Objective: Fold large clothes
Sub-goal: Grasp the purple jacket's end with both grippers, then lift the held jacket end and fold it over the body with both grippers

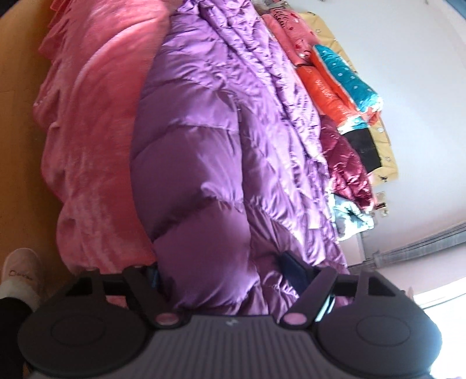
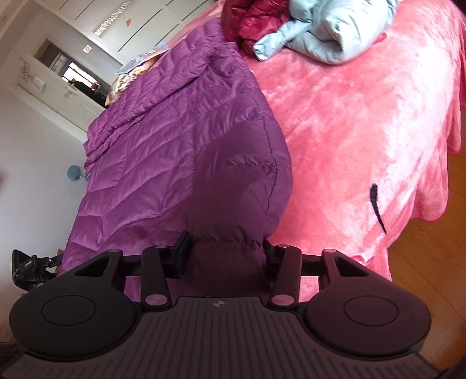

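A purple quilted down jacket (image 1: 218,131) lies spread along a bed covered by a pink plush blanket (image 1: 96,116). In the left wrist view, a puffy fold of it bulges between the fingers of my left gripper (image 1: 221,271), which press into it from both sides. In the right wrist view, the same jacket (image 2: 163,151) stretches away, and a narrow gathered end of it, like a sleeve, is pinched in my right gripper (image 2: 225,250). Part of each finger is hidden by fabric.
Other clothes lie beyond the jacket: an orange piece (image 1: 329,90), a teal one (image 1: 346,75), a maroon jacket (image 2: 250,26) and a pale blue jacket (image 2: 320,35). Wooden floor (image 2: 431,262) borders the bed. A person's slippered foot (image 1: 20,274) stands nearby.
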Available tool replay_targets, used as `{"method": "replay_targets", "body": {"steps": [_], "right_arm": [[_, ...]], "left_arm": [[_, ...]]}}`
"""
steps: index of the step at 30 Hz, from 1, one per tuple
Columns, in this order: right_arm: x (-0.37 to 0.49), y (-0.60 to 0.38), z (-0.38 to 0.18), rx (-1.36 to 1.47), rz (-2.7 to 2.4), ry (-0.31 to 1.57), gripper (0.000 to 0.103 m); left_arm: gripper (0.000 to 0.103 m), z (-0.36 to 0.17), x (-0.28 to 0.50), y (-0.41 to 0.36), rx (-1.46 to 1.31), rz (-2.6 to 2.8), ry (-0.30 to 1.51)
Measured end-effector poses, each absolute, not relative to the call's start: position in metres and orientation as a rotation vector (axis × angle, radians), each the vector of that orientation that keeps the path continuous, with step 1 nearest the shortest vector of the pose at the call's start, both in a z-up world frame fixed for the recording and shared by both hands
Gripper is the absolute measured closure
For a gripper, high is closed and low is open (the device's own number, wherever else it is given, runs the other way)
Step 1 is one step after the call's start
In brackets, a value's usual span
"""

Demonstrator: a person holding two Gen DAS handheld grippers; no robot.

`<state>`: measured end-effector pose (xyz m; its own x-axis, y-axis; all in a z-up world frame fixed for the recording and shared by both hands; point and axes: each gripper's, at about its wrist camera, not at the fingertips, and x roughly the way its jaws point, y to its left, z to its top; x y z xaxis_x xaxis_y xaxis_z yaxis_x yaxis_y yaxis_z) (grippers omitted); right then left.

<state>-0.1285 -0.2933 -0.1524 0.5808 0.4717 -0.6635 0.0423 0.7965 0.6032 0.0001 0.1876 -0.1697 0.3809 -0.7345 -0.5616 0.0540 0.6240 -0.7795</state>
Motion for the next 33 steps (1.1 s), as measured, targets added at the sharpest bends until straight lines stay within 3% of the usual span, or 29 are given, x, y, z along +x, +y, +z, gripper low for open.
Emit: {"method": "replay_targets", "body": {"steps": [3, 5, 8, 11, 13, 16, 22, 33], "right_arm": [[-0.120, -0.293, -0.157, 0.620, 0.274, 0.957, 0.045], [-0.115, -0.294, -0.162, 0.656, 0.284, 0.972, 0.035], [-0.112, -0.294, -0.164, 0.665, 0.286, 0.974, 0.034], [-0.111, -0.289, -0.159, 0.623, 0.256, 0.960, 0.049], [-0.114, -0.286, -0.154, 0.609, 0.259, 0.948, 0.061], [-0.113, -0.281, -0.143, 0.589, 0.286, 0.908, 0.071], [-0.098, -0.273, -0.116, 0.675, 0.363, 0.770, 0.076], [-0.043, -0.281, -0.074, 0.955, 0.402, 0.468, 0.077]], "left_arm": [[0.024, -0.167, 0.001, 0.184, -0.765, -0.607, 1.062], [0.020, -0.167, 0.002, 0.178, -0.742, -0.614, 1.071], [0.020, -0.164, 0.001, 0.170, -0.683, -0.620, 1.078], [0.035, -0.159, 0.001, 0.168, -0.670, -0.623, 1.072], [0.052, -0.155, 0.002, 0.168, -0.695, -0.640, 1.064], [0.062, -0.147, 0.003, 0.167, -0.718, -0.675, 1.040], [0.070, -0.133, 0.017, 0.164, -0.856, -0.715, 0.971], [0.070, -0.096, 0.078, 0.173, -1.153, -0.715, 0.757]]}}
